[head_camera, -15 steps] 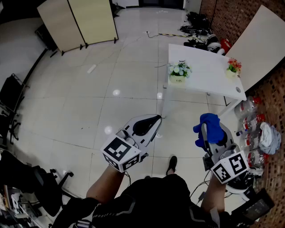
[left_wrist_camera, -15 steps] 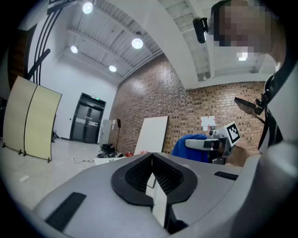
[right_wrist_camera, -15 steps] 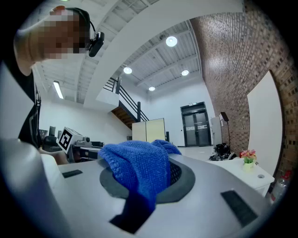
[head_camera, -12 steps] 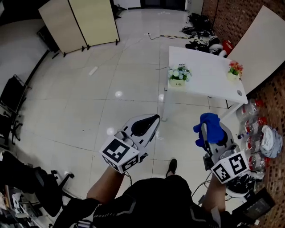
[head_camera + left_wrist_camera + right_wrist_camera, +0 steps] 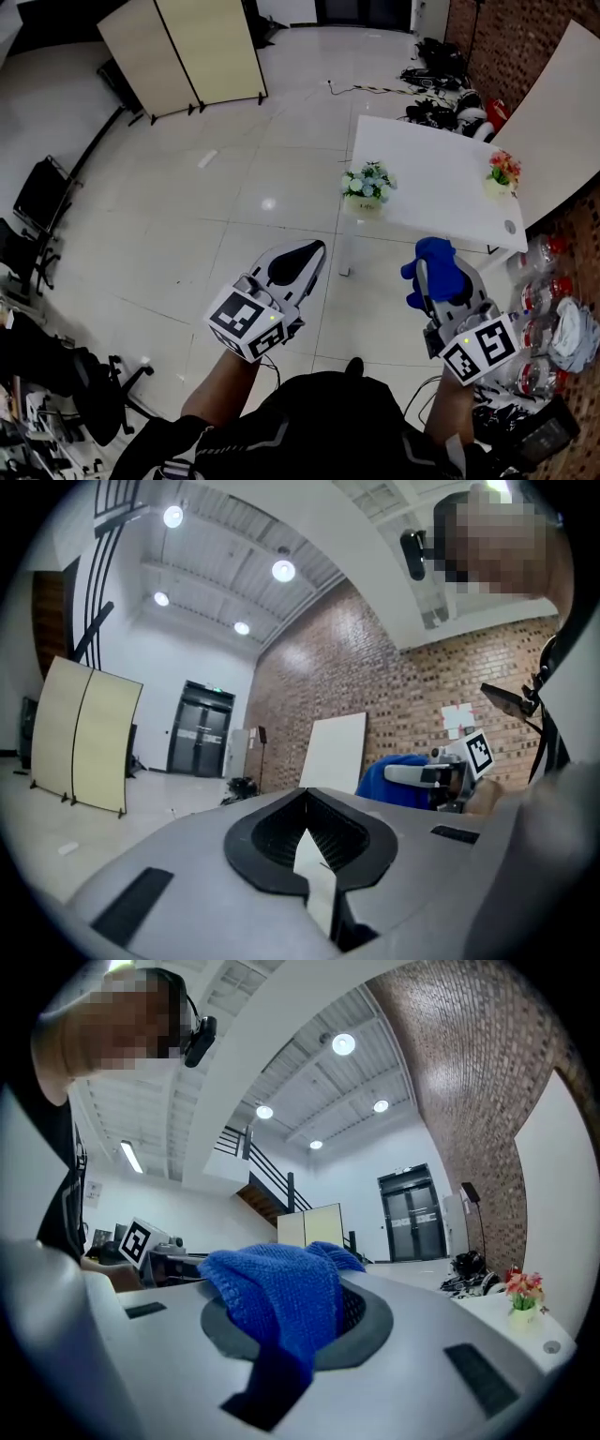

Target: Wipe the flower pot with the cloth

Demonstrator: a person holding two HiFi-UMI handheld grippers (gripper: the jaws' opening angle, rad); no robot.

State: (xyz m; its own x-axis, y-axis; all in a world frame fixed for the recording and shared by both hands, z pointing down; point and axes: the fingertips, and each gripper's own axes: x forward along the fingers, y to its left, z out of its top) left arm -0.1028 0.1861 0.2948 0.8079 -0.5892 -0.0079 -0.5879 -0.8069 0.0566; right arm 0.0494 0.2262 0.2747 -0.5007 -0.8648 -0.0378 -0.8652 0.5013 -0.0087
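Closest to the person's body, both arms reach forward over the tiled floor [image 5: 187, 234]. The left hand-held gripper [image 5: 309, 253] is level with its jaws pressed together and nothing between them; its own view [image 5: 314, 855] shows the dark pads meeting. The right hand-held gripper [image 5: 427, 274] is also level and is clamped on a blue cloth [image 5: 436, 264]. In its own view [image 5: 314, 1330] the knitted cloth [image 5: 281, 1297] bunches above the jaws and droops down over the front.

Beyond the two tools stands a white tabletop [image 5: 441, 173], well apart from both. A flower pot with white blooms [image 5: 363, 203] sits at its near left corner, ahead of the gap between the grippers. A second flower pot with red blooms [image 5: 498, 187] sits toward the right edge and also shows small in the right gripper view [image 5: 521, 1312].

To the right of the tabletop, clear plastic bottles [image 5: 536, 298] lie on the floor by a brick wall [image 5: 506, 42]. A white board [image 5: 562, 103] leans there. Farther back lie tangled cables and gear [image 5: 441, 66]. At the far left stands a beige folding screen [image 5: 187, 52].
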